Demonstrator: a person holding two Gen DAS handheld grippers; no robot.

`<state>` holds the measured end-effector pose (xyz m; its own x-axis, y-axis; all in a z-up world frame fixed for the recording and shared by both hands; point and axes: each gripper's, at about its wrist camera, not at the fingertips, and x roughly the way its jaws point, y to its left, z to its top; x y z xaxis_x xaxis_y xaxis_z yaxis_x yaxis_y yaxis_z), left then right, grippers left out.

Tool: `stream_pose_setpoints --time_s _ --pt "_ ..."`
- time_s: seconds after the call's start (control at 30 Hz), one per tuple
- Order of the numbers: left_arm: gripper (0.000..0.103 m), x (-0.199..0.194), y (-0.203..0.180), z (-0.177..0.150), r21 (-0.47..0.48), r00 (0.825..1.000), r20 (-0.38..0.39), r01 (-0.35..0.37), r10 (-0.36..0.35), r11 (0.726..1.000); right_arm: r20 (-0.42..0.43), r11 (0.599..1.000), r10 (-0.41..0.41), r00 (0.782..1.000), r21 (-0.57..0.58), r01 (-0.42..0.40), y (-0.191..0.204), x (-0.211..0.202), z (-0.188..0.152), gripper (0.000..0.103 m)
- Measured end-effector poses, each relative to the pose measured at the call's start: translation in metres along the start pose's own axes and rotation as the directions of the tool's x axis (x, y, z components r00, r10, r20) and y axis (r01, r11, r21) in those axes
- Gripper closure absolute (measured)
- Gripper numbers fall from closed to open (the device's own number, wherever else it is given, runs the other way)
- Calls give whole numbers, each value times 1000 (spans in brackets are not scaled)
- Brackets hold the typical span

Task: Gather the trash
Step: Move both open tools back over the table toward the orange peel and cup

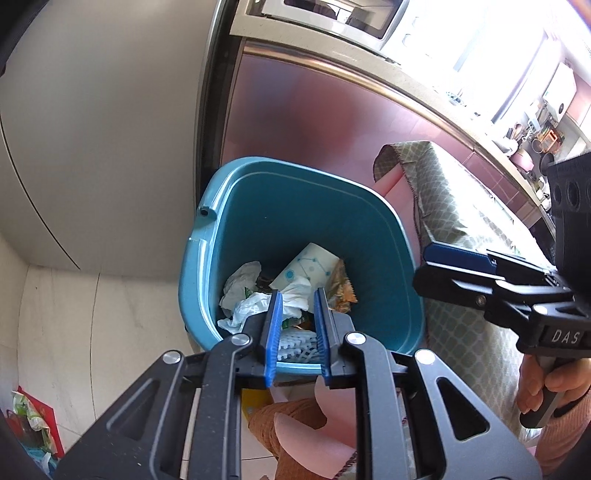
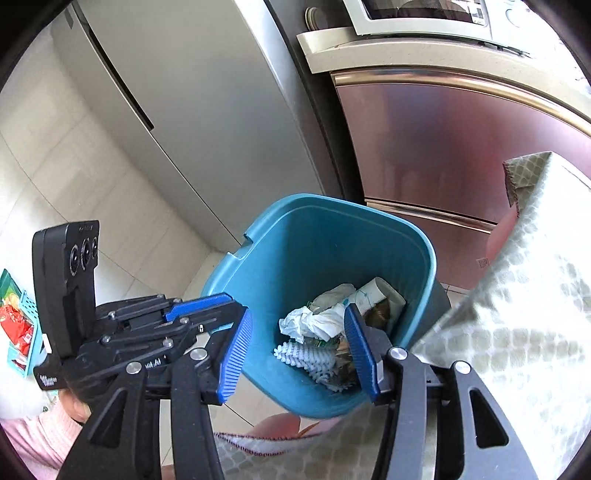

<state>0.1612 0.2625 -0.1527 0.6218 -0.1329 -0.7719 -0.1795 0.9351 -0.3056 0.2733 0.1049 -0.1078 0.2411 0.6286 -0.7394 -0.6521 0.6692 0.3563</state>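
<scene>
A blue bin (image 1: pixel 295 206) stands on the floor and holds trash: crumpled white tissues (image 1: pixel 242 280), a paper cup (image 1: pixel 310 266), a brown snack wrapper (image 1: pixel 341 288) and white foam netting (image 1: pixel 299 345). My left gripper (image 1: pixel 298 295) hangs over the bin's near rim, its blue pads a narrow gap apart with nothing between them. In the right wrist view my right gripper (image 2: pixel 298 312) hovers above the same bin (image 2: pixel 314 236), jaws wide apart and empty, with the tissues (image 2: pixel 306 323) and netting (image 2: pixel 306 356) below. Each gripper shows side-on in the other's view.
A grey fridge (image 2: pixel 192 110) stands behind the bin at the left, and a steel-fronted cabinet (image 1: pixel 314 110) with a microwave (image 1: pixel 332 14) on top stands behind it. A table under a green patterned cloth (image 1: pixel 450 206) sits close on the right. Packets (image 1: pixel 29 417) lie on the floor at the left.
</scene>
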Motion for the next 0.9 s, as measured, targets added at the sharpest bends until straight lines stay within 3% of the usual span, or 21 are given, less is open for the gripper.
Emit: stream_pose_setpoints --time_s 0.23,0.43,0.67,0.7,0.73,0.77,0.9 --pt "76 -19 -26 2 64 997 50 62 -65 996 95 1000 -5 995 20 4 -8 -52 -30 53" --pt "70 -33 -76 6 161 982 83 155 -170 975 207 995 -69 976 87 51 -29 -114 -65 53" --pt "66 -30 -162 5 308 955 38 268 -293 913 297 956 -244 923 236 177 -73 -193 -118 53" --pt "66 -28 -174 4 327 951 25 284 -308 901 297 956 -244 923 236 177 -73 -193 -118 53" --pt "66 -25 -189 3 348 946 10 300 -323 888 313 937 -296 902 280 211 -87 -216 -134 53" --pt "66 -23 -201 2 367 943 -2 311 -333 877 313 937 -296 902 280 211 -87 -216 -134 53" --pt "66 -13 -254 -5 438 929 -59 354 -366 827 336 889 -390 857 380 256 -120 -255 -162 53"
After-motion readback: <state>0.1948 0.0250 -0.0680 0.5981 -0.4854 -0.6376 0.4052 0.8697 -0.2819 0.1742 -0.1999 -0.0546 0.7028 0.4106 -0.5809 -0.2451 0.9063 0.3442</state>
